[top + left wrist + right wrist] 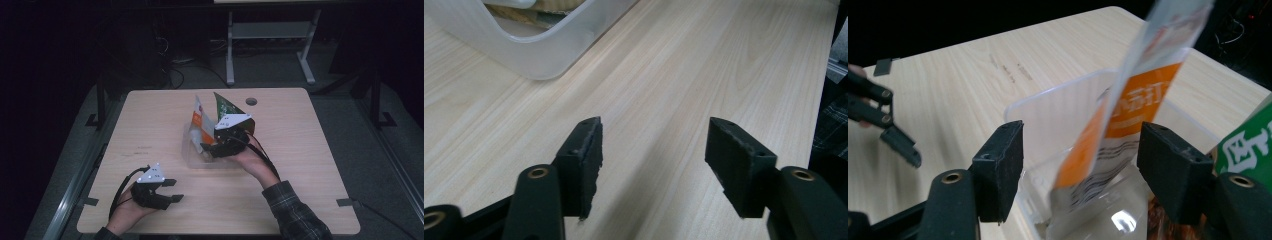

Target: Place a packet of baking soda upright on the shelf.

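Beside right tool (212, 148), orange packet (1120, 107) w/ print legible.

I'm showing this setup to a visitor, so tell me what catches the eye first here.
The orange-and-white packet stands out most, leaning upright in the clear plastic container at the middle of the wooden table, with a green packet beside it. The right gripper sits at that container, jaws open to either side of the orange packet. The left gripper rests open near the table's front left, holding nothing.
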Available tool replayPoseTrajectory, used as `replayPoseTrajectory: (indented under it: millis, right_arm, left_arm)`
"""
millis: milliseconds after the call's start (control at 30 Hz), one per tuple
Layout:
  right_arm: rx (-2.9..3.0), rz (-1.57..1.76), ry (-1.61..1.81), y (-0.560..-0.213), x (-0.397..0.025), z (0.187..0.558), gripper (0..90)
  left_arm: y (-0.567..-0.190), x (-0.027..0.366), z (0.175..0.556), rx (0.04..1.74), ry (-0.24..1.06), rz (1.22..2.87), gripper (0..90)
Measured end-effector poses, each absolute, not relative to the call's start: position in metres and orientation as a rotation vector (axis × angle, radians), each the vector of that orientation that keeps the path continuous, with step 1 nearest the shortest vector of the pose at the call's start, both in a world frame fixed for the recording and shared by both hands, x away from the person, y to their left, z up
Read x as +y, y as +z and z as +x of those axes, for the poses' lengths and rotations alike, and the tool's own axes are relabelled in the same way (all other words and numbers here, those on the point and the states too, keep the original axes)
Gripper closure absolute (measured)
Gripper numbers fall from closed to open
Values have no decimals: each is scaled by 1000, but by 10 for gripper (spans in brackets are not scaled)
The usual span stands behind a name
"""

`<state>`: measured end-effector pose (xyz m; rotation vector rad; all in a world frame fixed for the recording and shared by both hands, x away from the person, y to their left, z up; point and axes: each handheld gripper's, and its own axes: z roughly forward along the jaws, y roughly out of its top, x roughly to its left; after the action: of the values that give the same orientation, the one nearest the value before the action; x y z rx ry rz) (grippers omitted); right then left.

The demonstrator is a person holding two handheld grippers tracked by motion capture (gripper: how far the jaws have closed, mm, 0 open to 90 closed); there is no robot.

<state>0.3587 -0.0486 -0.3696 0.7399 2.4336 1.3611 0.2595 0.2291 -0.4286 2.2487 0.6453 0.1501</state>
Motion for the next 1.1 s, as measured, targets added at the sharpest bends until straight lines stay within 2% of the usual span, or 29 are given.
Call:
replayPoseTrajectory:
  millis: [1100]
  right_arm:
    - [2458,704,1358,-382,-86,314,299]
  left_arm:
    - [-430,224,258,616,139,2257,302]
